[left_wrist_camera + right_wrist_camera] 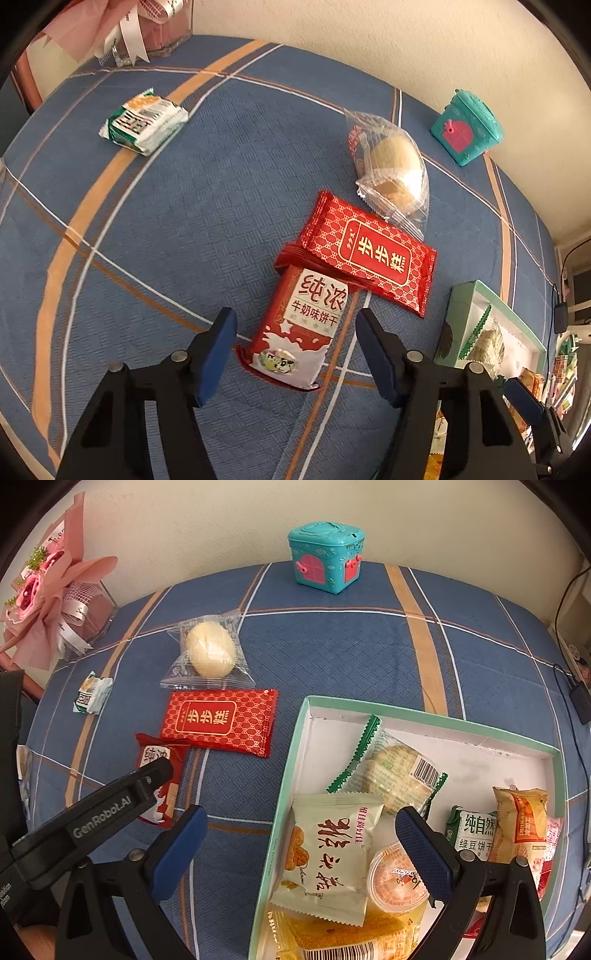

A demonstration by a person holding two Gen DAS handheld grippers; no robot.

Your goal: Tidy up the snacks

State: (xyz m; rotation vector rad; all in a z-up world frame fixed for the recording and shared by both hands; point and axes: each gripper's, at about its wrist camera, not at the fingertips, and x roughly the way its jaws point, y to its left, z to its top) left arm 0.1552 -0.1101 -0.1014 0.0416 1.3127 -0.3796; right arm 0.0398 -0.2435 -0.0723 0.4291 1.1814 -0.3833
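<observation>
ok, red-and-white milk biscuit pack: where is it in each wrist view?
Left wrist: milk biscuit pack bottom centre, between the left tool's open fingers, untouched.
Right wrist: milk biscuit pack lower left, partly hidden behind the left tool.
Shared landmark: red patterned packet, overlapping the pack's far end.

Bench (332,657) had a blue plaid cloth w/ orange & white stripes. On it: green-white pkt (144,123), clear-wrapped pastry (395,166), red pkt (369,253) overlapping milk-biscuit pkt (299,325), teal toy box (325,559), green-rimmed tray (424,716), pink bouquet (44,590) at far corner.
</observation>
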